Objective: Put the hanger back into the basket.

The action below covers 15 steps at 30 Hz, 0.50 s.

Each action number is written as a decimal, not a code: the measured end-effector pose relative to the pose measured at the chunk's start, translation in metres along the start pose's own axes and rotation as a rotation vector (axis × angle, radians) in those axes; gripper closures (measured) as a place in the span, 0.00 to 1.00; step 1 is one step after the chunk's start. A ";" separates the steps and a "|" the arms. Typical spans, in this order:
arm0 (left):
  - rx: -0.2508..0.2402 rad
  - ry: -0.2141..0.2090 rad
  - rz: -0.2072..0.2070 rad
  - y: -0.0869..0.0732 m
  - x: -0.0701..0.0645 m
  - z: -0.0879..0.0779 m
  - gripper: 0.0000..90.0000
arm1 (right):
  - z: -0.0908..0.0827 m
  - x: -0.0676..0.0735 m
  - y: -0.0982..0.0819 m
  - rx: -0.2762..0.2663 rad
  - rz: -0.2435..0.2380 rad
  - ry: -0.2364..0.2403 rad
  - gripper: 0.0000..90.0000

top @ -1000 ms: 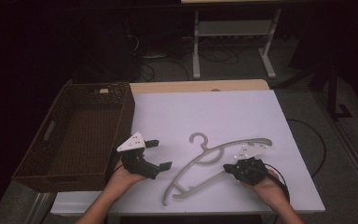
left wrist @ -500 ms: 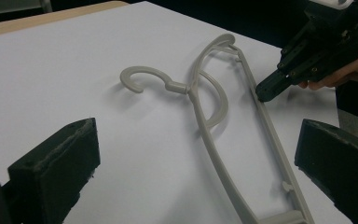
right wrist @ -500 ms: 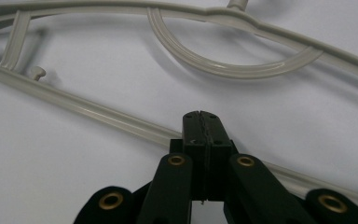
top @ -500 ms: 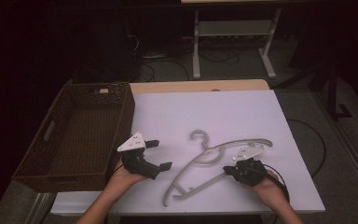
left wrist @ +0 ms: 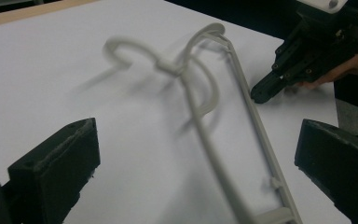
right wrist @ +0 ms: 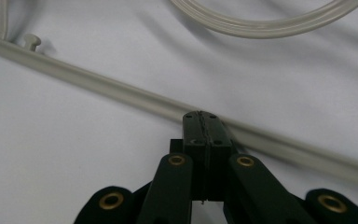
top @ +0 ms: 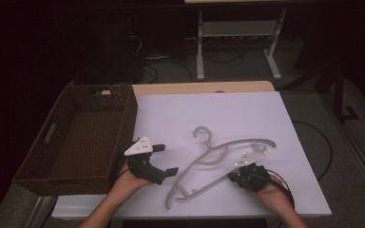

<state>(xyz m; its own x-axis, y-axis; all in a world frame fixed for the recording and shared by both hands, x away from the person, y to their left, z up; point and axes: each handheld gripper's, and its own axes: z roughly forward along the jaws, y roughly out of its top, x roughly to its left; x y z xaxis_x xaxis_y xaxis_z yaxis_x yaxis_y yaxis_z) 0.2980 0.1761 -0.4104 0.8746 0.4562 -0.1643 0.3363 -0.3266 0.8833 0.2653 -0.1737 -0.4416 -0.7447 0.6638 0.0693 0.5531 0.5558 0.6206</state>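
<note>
While the left gripper point(top: 164, 159) gapes empty, the right gripper point(top: 232, 176), pinched together, meets the hanger point(top: 218, 166) bar.

Hanger point(top: 218, 159) flat on table sheet point(top: 247, 114), hook toward 12 o'clock. Basket point(top: 52, 137) at 9 o'clock of hanger (on table's edge). Left gripper point(top: 164, 159) between basket and hanger; right gripper point(top: 231, 176) at 5 o'clock, against lower bar.

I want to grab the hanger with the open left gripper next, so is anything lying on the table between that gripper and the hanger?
Nothing visible does. Between the left gripper and the hanger lies only bare white table. The basket sits on the gripper's other side, and the right gripper is at the hanger's lower bar.
</note>
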 end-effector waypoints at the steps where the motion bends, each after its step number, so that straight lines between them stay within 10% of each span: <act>1: 0.001 -0.002 0.001 0.000 -0.001 0.002 0.00 | 0.000 0.000 0.000 0.000 0.000 0.000 0.99; 10: 0.014 -0.010 0.020 0.003 -0.003 0.008 0.00 | 0.000 0.000 0.002 0.003 -0.003 -0.003 0.99; 15: 0.009 -0.004 0.009 0.002 0.000 0.005 0.00 | -0.015 0.000 0.009 -0.106 0.021 -0.004 0.99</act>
<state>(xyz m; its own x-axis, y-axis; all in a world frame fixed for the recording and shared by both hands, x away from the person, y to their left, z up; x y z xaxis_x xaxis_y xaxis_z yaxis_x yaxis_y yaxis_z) 0.2999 0.1714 -0.4108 0.8789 0.4499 -0.1584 0.3318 -0.3381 0.8807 0.2645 -0.1761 -0.4239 -0.7317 0.6768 0.0803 0.5258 0.4855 0.6984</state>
